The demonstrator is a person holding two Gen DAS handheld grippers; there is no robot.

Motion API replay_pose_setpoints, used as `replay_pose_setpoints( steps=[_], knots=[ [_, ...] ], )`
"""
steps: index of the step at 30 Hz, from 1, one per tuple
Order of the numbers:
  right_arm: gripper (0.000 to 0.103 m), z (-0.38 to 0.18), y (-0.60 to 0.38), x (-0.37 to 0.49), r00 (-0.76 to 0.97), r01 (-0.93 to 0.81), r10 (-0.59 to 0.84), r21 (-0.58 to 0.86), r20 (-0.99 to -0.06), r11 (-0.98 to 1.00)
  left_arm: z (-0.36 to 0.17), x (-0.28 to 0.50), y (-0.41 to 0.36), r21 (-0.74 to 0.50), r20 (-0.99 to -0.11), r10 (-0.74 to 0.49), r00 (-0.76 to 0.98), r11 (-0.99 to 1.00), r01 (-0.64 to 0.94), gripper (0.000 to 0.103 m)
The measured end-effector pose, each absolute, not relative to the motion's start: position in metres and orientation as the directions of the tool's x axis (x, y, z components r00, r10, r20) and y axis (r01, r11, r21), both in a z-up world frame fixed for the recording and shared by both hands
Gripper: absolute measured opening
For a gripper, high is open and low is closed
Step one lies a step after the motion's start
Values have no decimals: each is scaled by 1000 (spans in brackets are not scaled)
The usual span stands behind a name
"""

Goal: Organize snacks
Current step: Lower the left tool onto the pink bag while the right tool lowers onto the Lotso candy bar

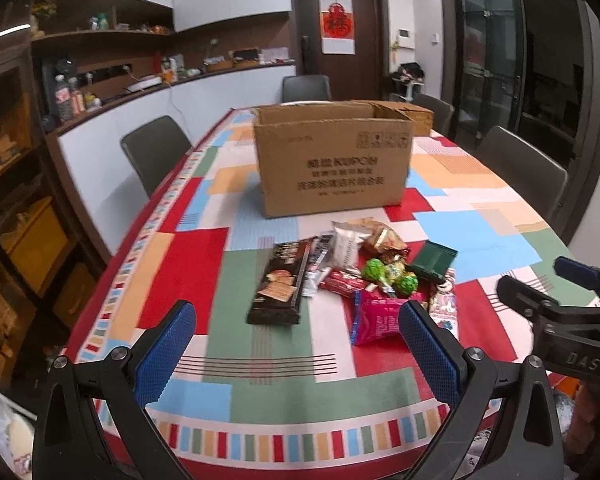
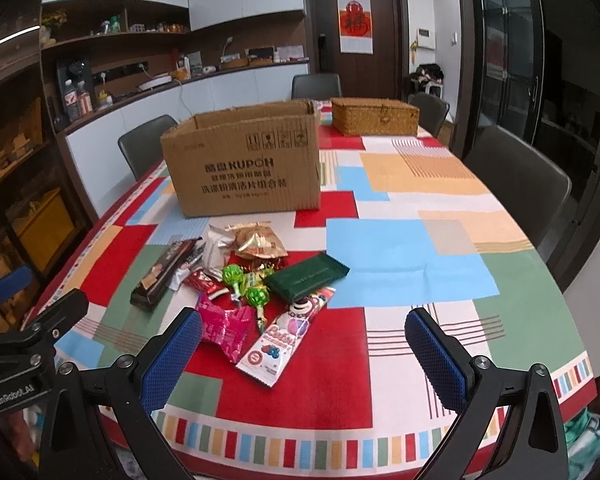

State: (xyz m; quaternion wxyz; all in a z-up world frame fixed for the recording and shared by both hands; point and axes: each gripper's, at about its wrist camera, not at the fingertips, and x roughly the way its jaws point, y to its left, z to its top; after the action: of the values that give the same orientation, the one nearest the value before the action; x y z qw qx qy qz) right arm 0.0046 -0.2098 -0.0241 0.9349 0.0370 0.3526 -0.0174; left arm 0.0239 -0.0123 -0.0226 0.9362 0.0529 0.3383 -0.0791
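Observation:
A pile of snack packets lies on the patterned tablecloth: a long dark biscuit pack (image 1: 281, 285) (image 2: 162, 271), a pink packet (image 1: 374, 320) (image 2: 224, 329), green-wrapped lollipops (image 1: 388, 274) (image 2: 246, 285), a dark green pouch (image 1: 434, 258) (image 2: 306, 278), a white and pink packet (image 2: 286, 336) and a gold bag (image 1: 384, 237) (image 2: 256, 240). Behind them stands an open cardboard box (image 1: 332, 164) (image 2: 244, 164). My left gripper (image 1: 298, 350) hovers open near the table's front edge, short of the pile. My right gripper (image 2: 304, 354) is open too, empty, just right of the pile.
A woven basket (image 2: 374, 116) sits at the far end of the table behind the box. Grey chairs (image 1: 154, 152) (image 2: 518, 178) line both long sides. A counter with bottles and shelves runs along the left wall. Bare tablecloth (image 2: 440, 264) spreads right of the snacks.

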Motion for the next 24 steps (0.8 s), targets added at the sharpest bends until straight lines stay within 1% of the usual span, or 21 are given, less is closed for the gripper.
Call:
replay_pose_setpoints(
  steps=[2, 5, 8, 10, 13, 18, 21, 24],
  knots=[
    [103, -30, -212, 10, 733, 62, -2, 64, -680, 996, -27, 29, -16, 33, -652, -143, 744, 976, 216, 102],
    [102, -39, -216, 21, 704, 66, 9, 79, -710, 995, -34, 38, -22, 11, -671, -190, 717, 964, 266, 96],
    [98, -49, -219, 31, 671, 68, 25, 95, -741, 993, -44, 48, -28, -41, -701, -262, 663, 944, 329, 92],
    [95, -56, -220, 39, 647, 65, 38, 105, -761, 992, -51, 56, -33, -70, -720, -298, 626, 929, 363, 88],
    [91, -65, -221, 49, 616, 61, 55, 117, -785, 991, -60, 67, -41, -96, -741, -335, 582, 911, 402, 86],
    [83, -78, -223, 64, 568, 56, 88, 145, -819, 988, -77, 81, -53, -128, -779, -372, 505, 883, 452, 82],
    [82, -84, -228, 68, 547, 72, 98, 164, -831, 984, -88, 90, -61, -141, -805, -381, 455, 868, 477, 82],
    [77, -89, -230, 72, 529, 76, 114, 181, -841, 981, -96, 96, -67, -145, -819, -384, 427, 858, 492, 81]
  ],
)
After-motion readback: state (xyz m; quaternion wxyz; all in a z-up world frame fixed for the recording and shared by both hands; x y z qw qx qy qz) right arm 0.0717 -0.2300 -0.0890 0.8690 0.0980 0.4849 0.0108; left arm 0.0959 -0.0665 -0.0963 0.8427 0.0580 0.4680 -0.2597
